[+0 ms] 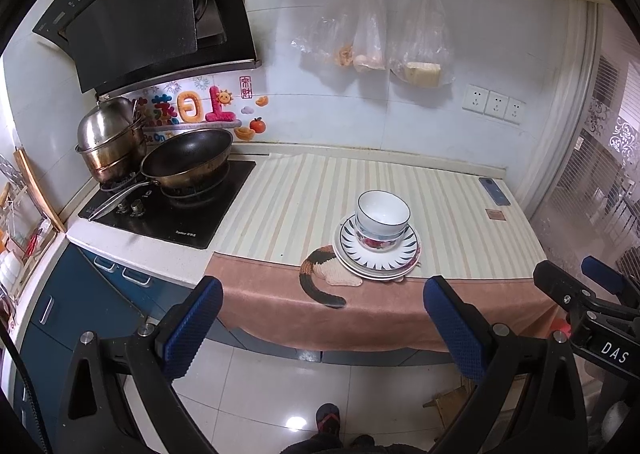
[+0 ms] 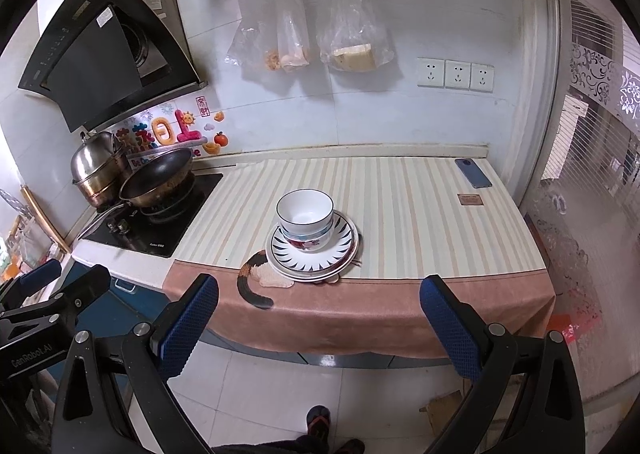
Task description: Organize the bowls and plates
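Fingers [image 1: 452, 330] on my left gripper [image 1: 320, 328] and right gripper [image 2: 316, 328] gape wide, empty. Bowls [image 2: 305, 215] sit nested on stacked plates [image 2: 314, 250], frame centre, at the worktop [image 2: 400, 189] edge. I'd approach level, gripping the rim squarely.

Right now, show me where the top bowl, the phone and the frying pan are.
Top bowl [image 2: 305, 205]: right wrist view, on its white inner wall.
Phone [image 2: 473, 173]: right wrist view, middle of its blue back.
Frying pan [image 1: 188, 151]: left wrist view, on its dark inner surface.
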### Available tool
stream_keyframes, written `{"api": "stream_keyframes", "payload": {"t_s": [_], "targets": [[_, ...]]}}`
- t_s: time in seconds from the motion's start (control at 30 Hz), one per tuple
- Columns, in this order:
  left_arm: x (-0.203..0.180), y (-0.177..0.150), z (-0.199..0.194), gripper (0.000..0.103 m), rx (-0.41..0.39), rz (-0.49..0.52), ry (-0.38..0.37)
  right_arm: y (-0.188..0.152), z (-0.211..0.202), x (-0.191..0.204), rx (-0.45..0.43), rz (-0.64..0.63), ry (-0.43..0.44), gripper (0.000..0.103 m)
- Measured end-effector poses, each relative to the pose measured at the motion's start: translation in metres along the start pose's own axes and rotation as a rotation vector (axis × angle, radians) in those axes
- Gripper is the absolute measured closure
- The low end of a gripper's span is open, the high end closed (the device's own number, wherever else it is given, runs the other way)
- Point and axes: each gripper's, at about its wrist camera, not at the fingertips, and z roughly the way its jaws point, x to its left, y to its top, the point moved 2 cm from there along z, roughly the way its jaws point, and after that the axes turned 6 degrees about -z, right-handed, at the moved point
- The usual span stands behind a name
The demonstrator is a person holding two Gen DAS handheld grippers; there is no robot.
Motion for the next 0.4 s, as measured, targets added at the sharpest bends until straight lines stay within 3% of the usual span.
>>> {"api": "stream_keyframes", "payload": {"t_s": [0.4], "targets": [[-0.0027,-0.0002,-0.0005,0.0,-0.002,0.002,-0.003,-0.0007,-0.0004,-0.002,-0.001,0.0,-0.001,0.0]]}}
